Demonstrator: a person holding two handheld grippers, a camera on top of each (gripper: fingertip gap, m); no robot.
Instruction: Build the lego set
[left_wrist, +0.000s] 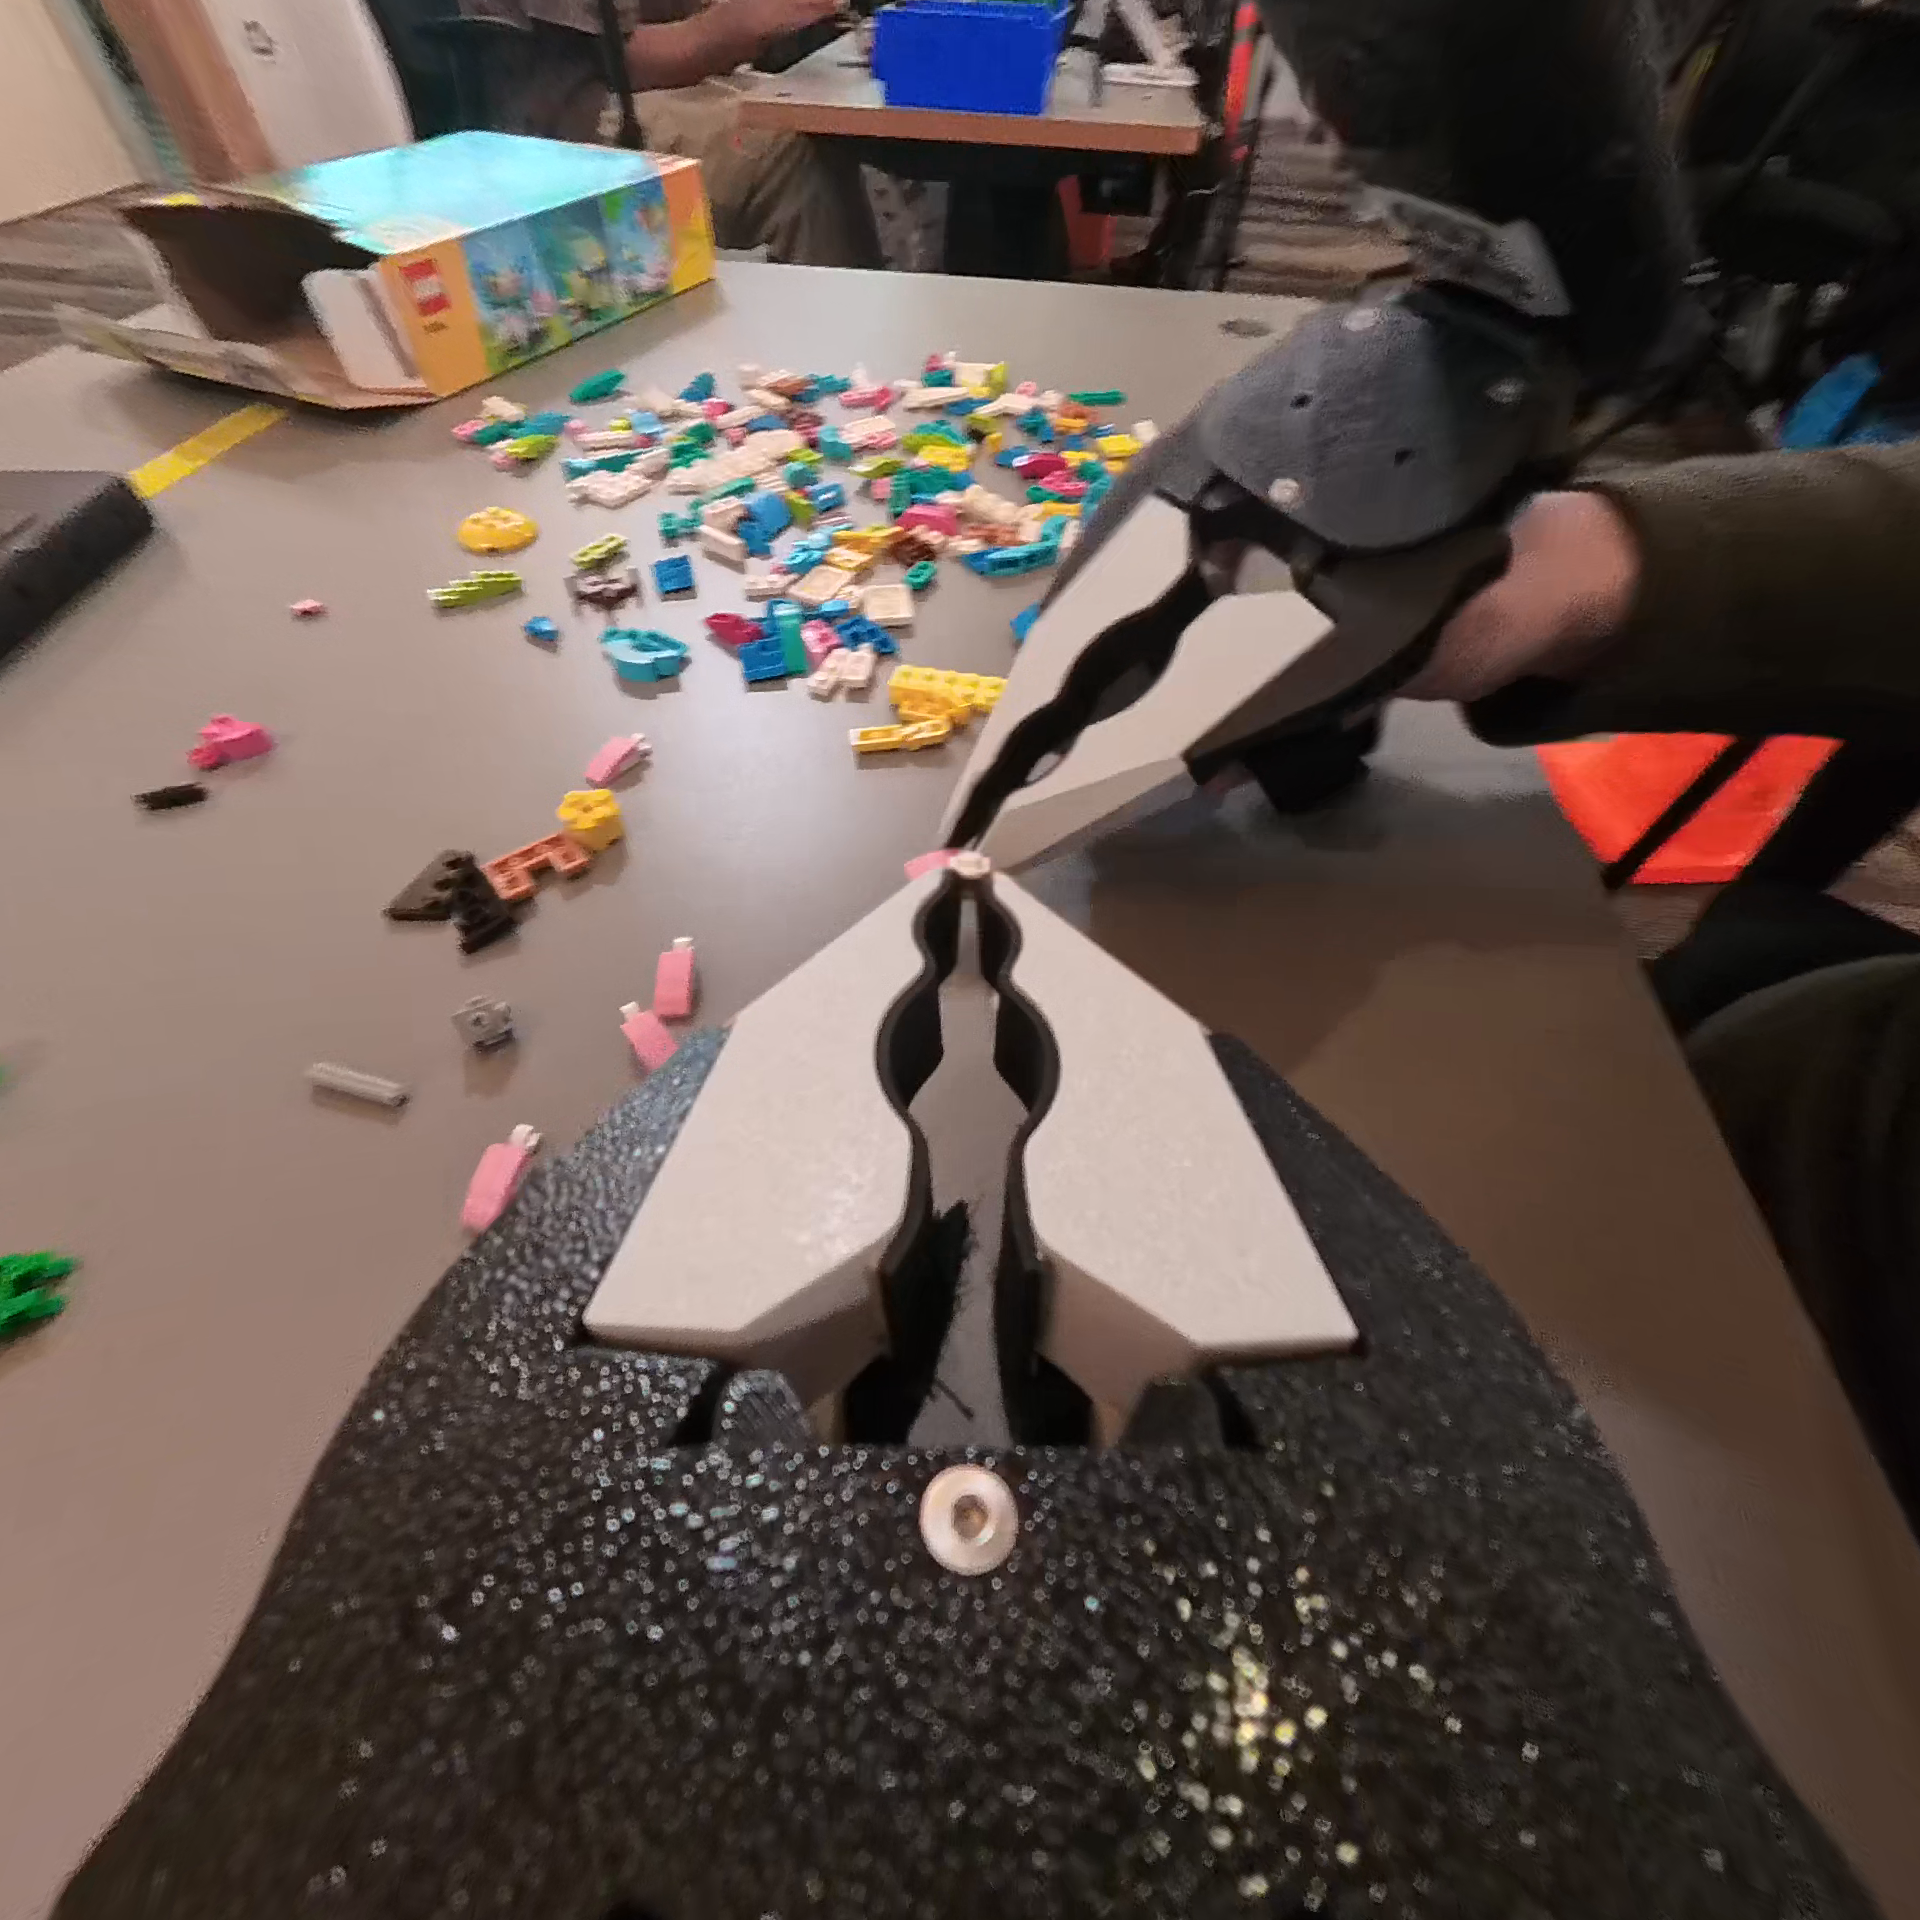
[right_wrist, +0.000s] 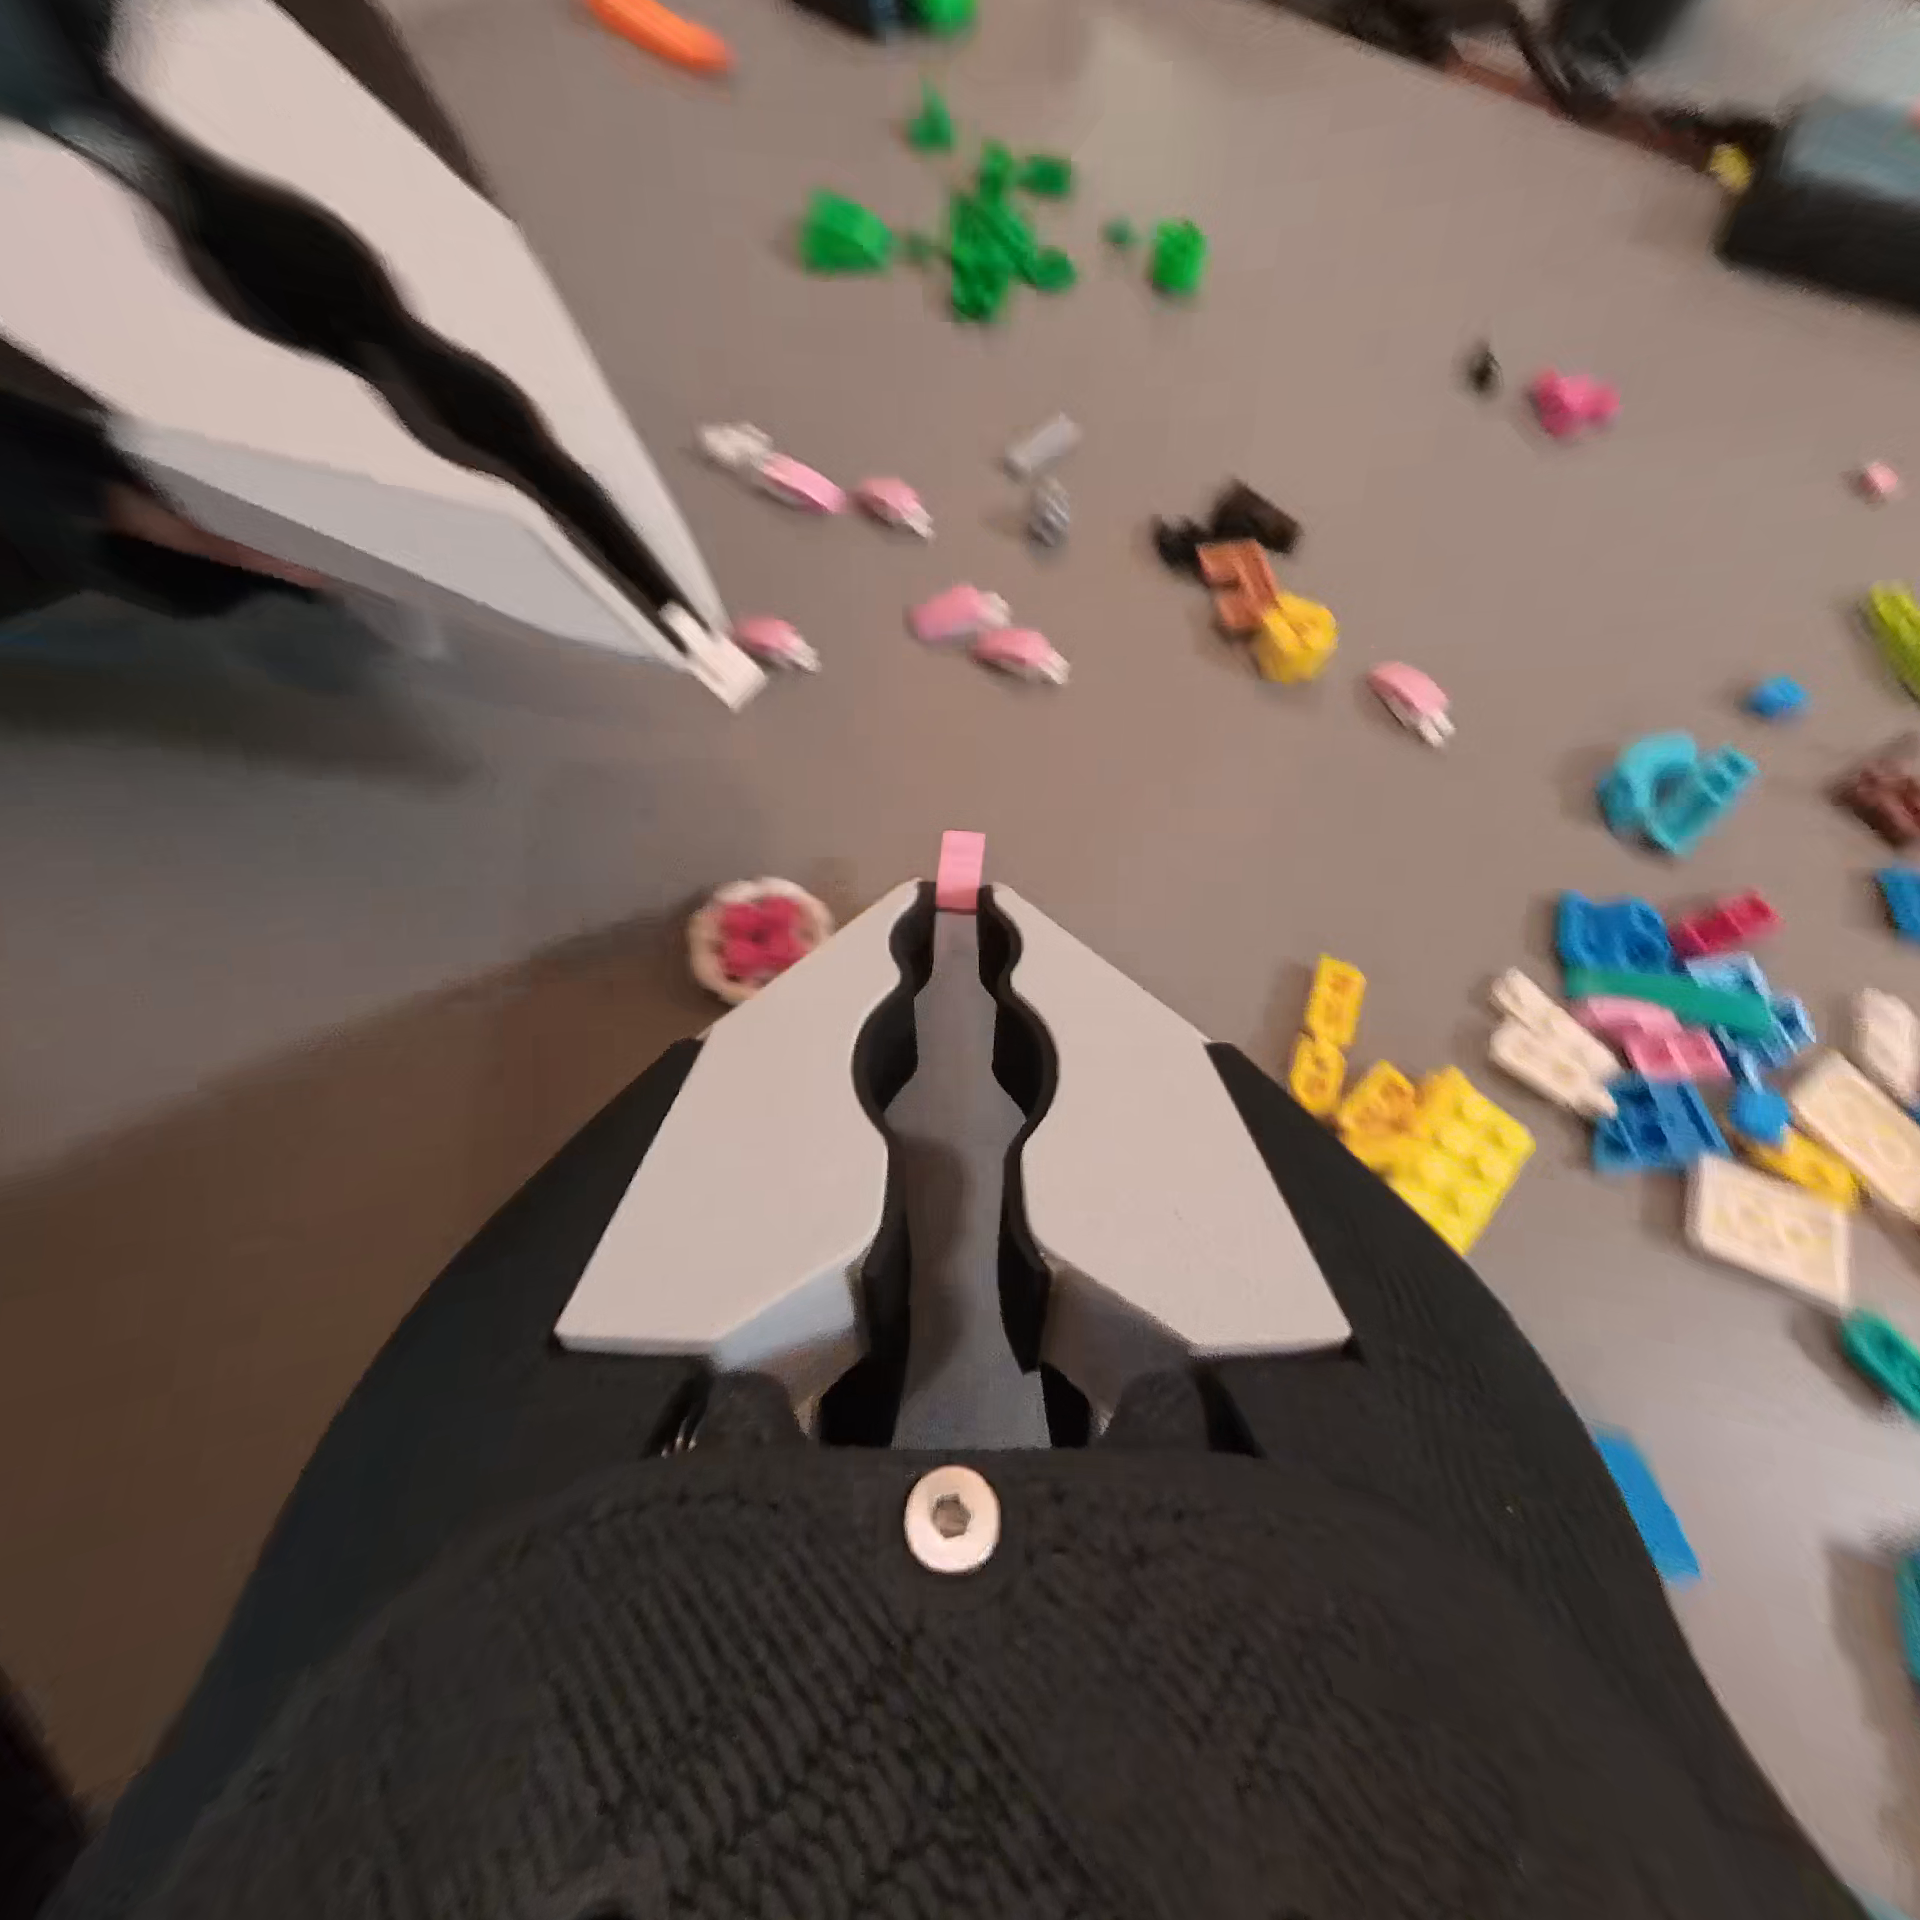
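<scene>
Above the grey counter (left_wrist: 790, 810), the left hand-held gripper (left_wrist: 966, 871) pinches a small white round-studded piece (left_wrist: 970, 862), and the right hand-held gripper (right_wrist: 958, 896) pinches a small pink plastic brick (right_wrist: 958, 871) at its tips. In the left wrist view the two tips nearly meet. This looks like a mating step: pink brick onto white piece. Next move calls for lining studs up squarely, then pressing together. Loose coloured bricks (left_wrist: 831, 520) lie scattered well beyond.
</scene>
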